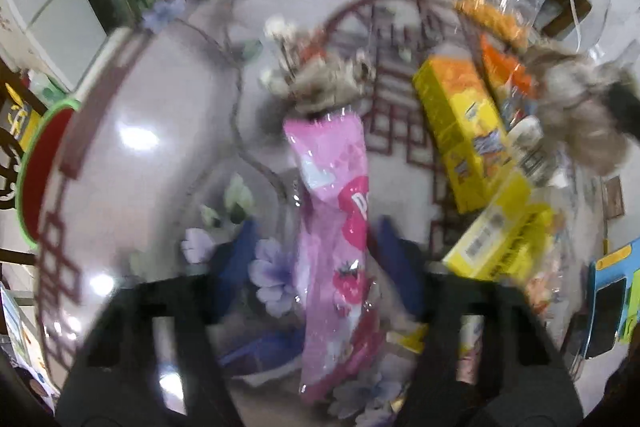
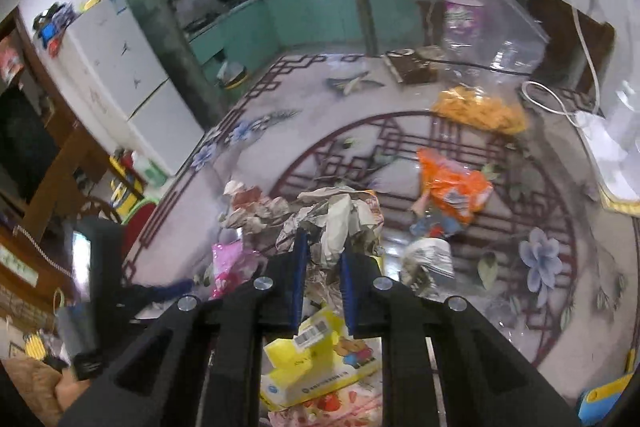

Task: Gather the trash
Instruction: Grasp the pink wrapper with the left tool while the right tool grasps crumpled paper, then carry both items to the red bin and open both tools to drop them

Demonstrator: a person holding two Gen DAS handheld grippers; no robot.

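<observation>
A glossy pale floor (image 2: 280,131) printed with a maroon lattice circle and lilac flowers is seen in both views; no raised surface carries the litter, which lies on the floor itself. Beyond it, a kitchen with mint-green cabinets (image 2: 256,23) and a white refrigerator (image 2: 120,67) is seen.

Near the far edge of the circle a clear plastic bag (image 2: 496,39) stands, with a purple-capped clear bottle (image 2: 460,3) and orange snack pieces (image 2: 480,111) inside. An orange crumpled wrapper (image 2: 452,187) lies well apart from it.

The right tongs (image 2: 322,267) are closed on a wad of crumpled grey-white paper (image 2: 336,223), the blue pads pinching it. Below them a yellow carton with a barcode (image 2: 312,355) is seen.

The left view is blurred; the left tongs (image 1: 316,247) appear partly open, with a pink strawberry-printed plastic wrapper (image 1: 332,211) lying between the blue pads, and contact cannot be told. A yellow-and-orange box (image 1: 460,123) lies to its right.
</observation>
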